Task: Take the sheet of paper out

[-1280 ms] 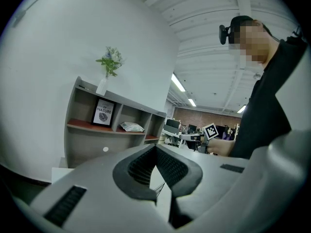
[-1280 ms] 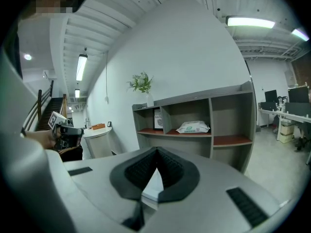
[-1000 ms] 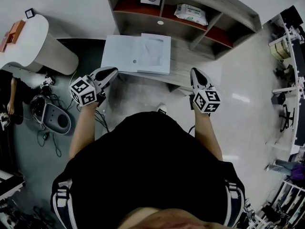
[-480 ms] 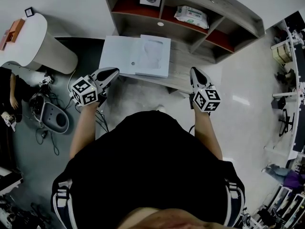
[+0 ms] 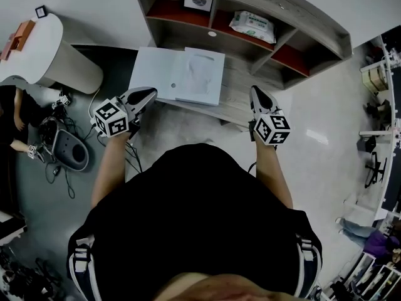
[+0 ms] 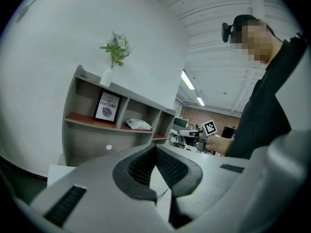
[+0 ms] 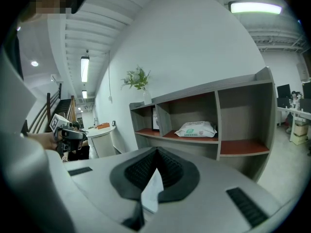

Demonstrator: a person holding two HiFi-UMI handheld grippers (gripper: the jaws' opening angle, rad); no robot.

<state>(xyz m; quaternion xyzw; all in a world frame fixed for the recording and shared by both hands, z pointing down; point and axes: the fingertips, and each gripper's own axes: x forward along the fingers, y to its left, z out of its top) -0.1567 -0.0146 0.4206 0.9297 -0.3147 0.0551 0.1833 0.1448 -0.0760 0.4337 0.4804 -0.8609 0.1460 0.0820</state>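
Head view: sheet of paper (image 5: pixel 202 75), white, flat on what looks like the right half of an open white folder (image 5: pixel 153 68) on the tabletop (image 5: pixel 241 86); long axis roughly 12 to 6. It lies at 2 o'clock from the left hand-held gripper (image 5: pixel 149 93) and 10 o'clock from the right hand-held gripper (image 5: pixel 255 93), about equally near. Both have jaws pressed together, holding nothing. Shelf (image 5: pixel 288 24) at 12: one compartment holds a framed print (image 5: pixel 198 0), the next a pack of wipes (image 5: pixel 252 22).

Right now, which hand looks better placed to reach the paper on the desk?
Left, probably: the left gripper points at the white folder with the paper, close to its near edge; the right gripper sits off to the folder's right.
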